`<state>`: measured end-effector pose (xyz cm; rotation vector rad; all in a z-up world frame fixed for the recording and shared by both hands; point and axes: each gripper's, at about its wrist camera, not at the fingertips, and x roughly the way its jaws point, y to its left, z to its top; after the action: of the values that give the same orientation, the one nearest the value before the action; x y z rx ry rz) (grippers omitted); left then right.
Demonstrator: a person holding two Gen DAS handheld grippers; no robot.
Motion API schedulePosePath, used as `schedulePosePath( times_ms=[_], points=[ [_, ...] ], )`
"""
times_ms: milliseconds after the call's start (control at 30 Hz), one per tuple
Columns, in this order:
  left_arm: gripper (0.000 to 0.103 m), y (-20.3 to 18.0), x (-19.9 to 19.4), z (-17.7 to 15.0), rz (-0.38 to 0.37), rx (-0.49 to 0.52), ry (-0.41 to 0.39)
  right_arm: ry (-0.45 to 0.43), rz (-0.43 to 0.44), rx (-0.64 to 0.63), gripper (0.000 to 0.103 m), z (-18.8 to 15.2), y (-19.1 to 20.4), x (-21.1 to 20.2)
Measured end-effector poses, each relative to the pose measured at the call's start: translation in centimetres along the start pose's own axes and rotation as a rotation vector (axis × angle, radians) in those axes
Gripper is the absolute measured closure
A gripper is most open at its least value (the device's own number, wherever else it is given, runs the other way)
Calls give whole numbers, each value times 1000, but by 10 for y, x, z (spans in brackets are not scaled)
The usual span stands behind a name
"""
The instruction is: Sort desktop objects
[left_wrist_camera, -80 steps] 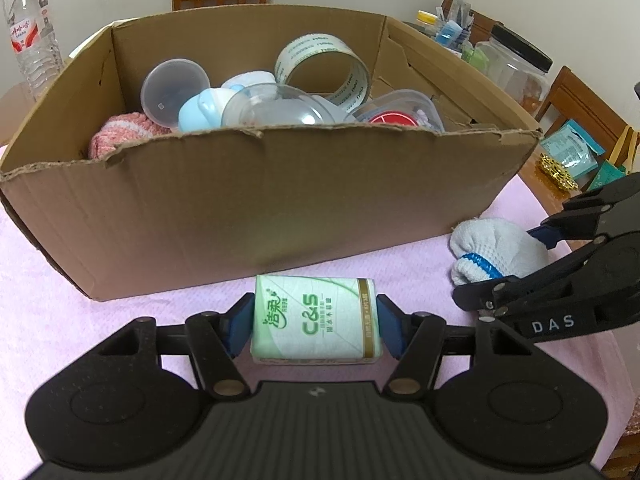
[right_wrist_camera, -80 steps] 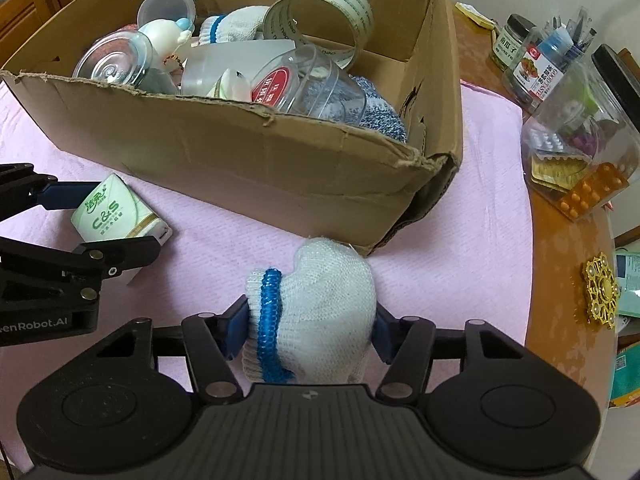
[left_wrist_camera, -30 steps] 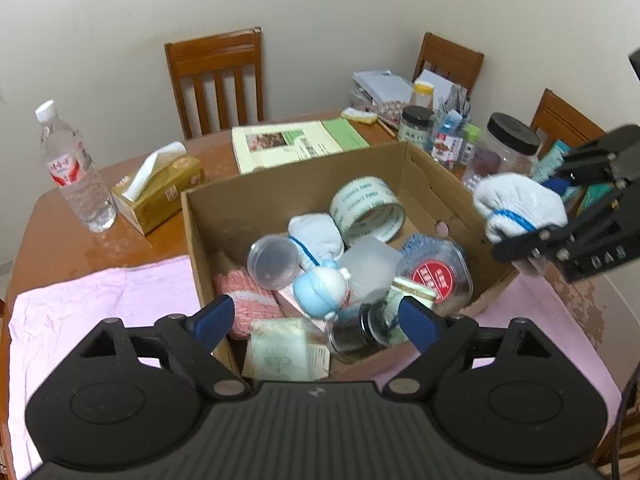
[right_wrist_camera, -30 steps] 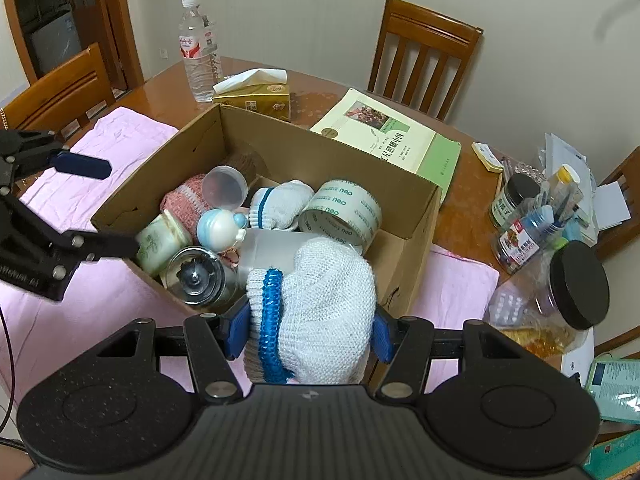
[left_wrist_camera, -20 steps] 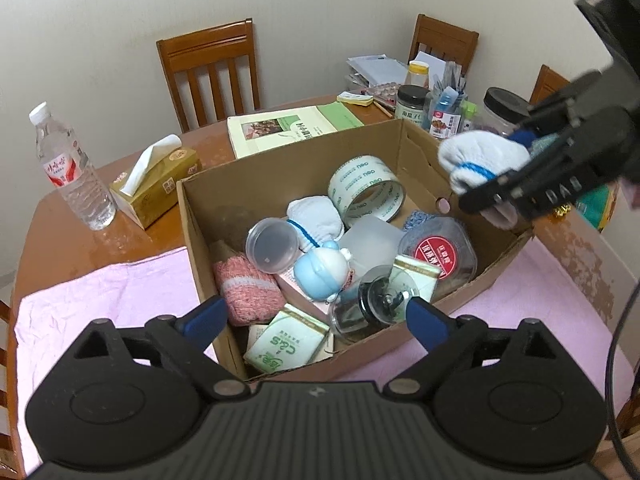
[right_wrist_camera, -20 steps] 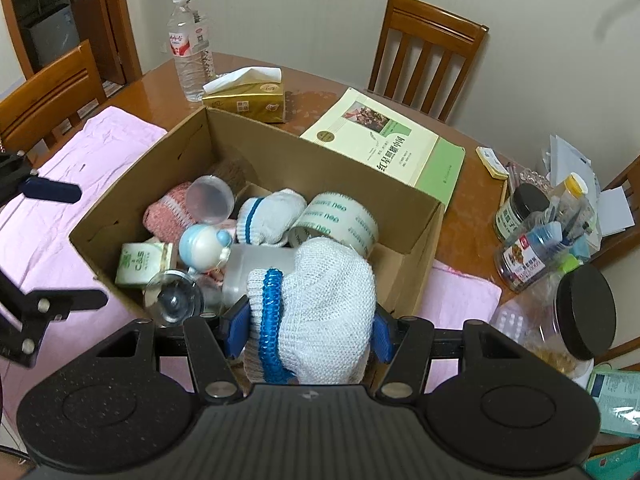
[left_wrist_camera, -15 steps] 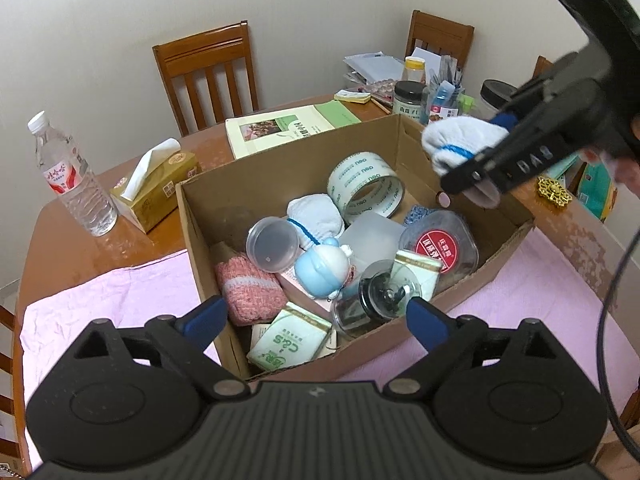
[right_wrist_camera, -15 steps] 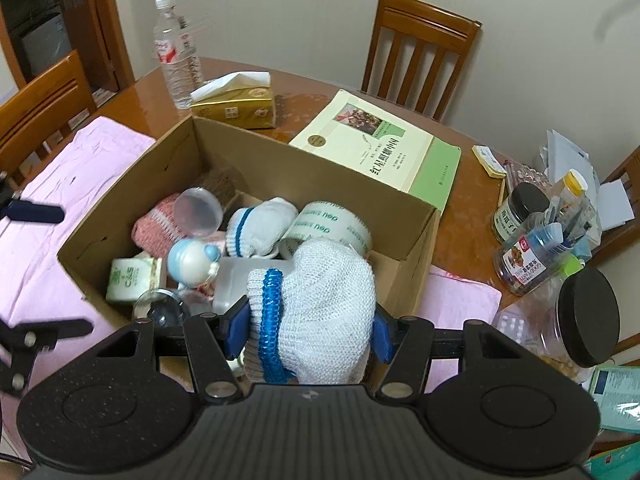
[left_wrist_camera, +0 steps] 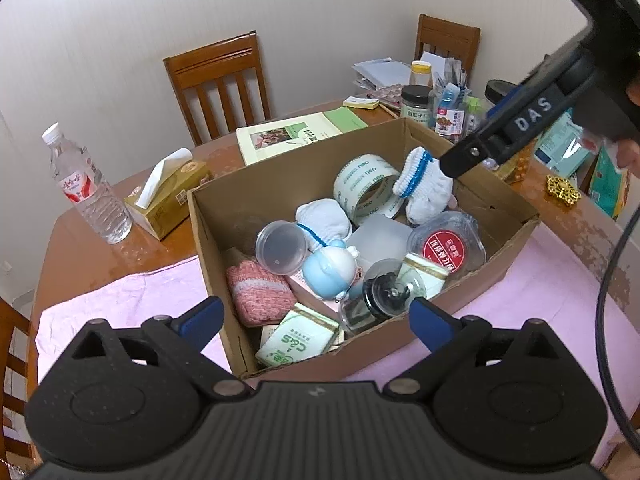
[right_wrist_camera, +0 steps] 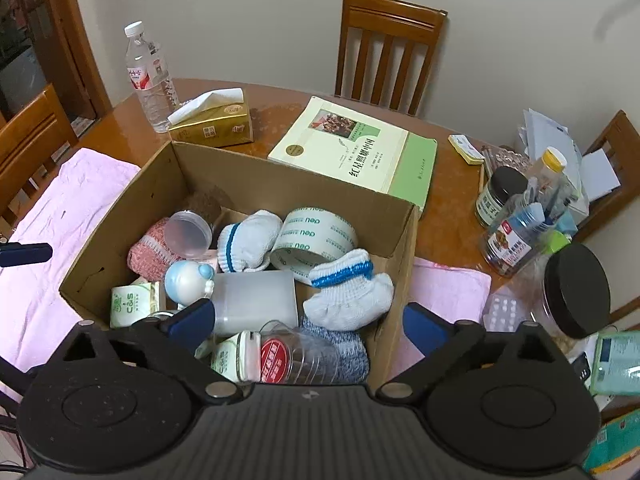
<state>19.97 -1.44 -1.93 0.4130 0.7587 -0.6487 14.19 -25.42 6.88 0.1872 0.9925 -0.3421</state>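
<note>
Mostly pink cloth (right_wrist_camera: 60, 208) on wooden table (right_wrist_camera: 280, 120)

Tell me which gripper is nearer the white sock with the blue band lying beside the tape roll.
Right. The right gripper hangs open directly above the white sock, almost touching it in the left wrist view. The left gripper sits open back over the cardboard box's near wall.
</note>
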Motion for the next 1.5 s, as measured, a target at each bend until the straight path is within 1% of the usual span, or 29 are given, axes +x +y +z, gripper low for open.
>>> schedulePosePath(
  times_ms=[133, 233, 400, 633, 767, 967, 1200, 1333, 1500],
  points=[
    [4, 3, -4, -2, -5, -53, 5, 13, -14, 11, 0, -6, 6, -8],
    [4, 4, -8, -4, 14, -75, 5, 23, -22, 45, 0, -10, 9, -14],
    [4, 8, -16, -7, 23, -123, -12, 22, -32, 102, 0, -20, 15, -22],
    [4, 9, -21, -15, 49, -218, 15, 37, -36, 211, 0, -49, 28, -22],
    [4, 9, -23, -18, 62, -267, 33, 56, -61, 242, 0, -65, 38, -22],
    [4, 6, -33, -17, 71, -293, 24, 77, -58, 285, 0, -81, 46, -33],
    [4, 1, -46, -9, 38, -285, 14, 61, -57, 295, 0, -86, 49, -48],
    [4, 0, -46, -4, 24, -287, 38, 48, -67, 296, 0, -86, 50, -55],
    [4, 4, -45, -2, -10, -324, 60, 37, -64, 311, 0, -86, 48, -60]
  ],
)
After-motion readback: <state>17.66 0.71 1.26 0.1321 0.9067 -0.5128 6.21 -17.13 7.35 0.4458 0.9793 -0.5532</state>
